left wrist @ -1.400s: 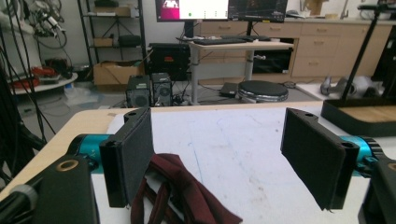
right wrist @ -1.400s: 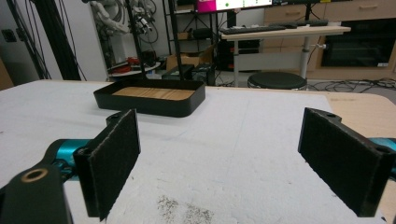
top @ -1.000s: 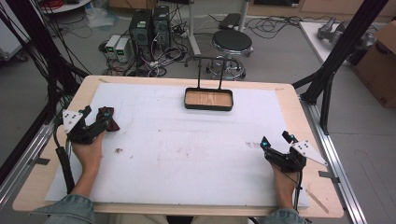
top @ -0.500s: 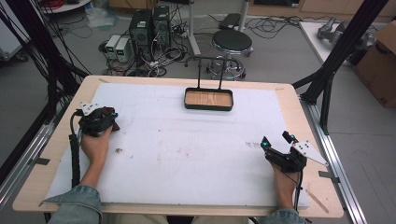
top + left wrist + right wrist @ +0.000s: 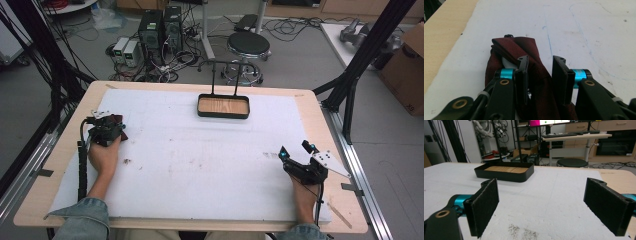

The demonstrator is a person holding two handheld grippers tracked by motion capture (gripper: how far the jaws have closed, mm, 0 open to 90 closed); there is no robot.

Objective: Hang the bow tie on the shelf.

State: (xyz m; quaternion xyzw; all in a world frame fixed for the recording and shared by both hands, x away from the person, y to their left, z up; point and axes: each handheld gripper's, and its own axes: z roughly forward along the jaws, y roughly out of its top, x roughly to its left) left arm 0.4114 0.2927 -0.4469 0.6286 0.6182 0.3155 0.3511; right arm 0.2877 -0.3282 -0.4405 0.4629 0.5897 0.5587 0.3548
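You are working at a wooden table [image 5: 310,107] covered by a white foam sheet [image 5: 200,165], scuffed with blue pen lines and specks of dirt. Your forearms in denim sleeves [image 5: 82,220] are coming in at the near edge. Farther back on the sheet a shallow black tray [image 5: 223,106] with a wood-coloured floor is sitting under a thin black stand [image 5: 223,75]. Beyond the table a round stool [image 5: 248,46], computer towers [image 5: 160,27] and tangled cables are lying on the grey floor, with a cardboard box [image 5: 407,65] at the far right.

Your left hand [image 5: 104,155] is covering much of the left gripper [image 5: 117,127] from above, so the dark red cloth [image 5: 524,50] is barely showing there. In the left gripper view its near end is running out of frame between the jaws, and a small white patch under the fold is too hidden to name.

The cloth is lying folded on the sheet near the table's left edge, and your left gripper's jaws are standing a little apart on either side of it; whether the pads are pressing it, you cannot tell. Your right gripper [image 5: 296,152] is resting on the sheet near the right edge, well apart from the cloth, its jaws spread wide with nothing between them.
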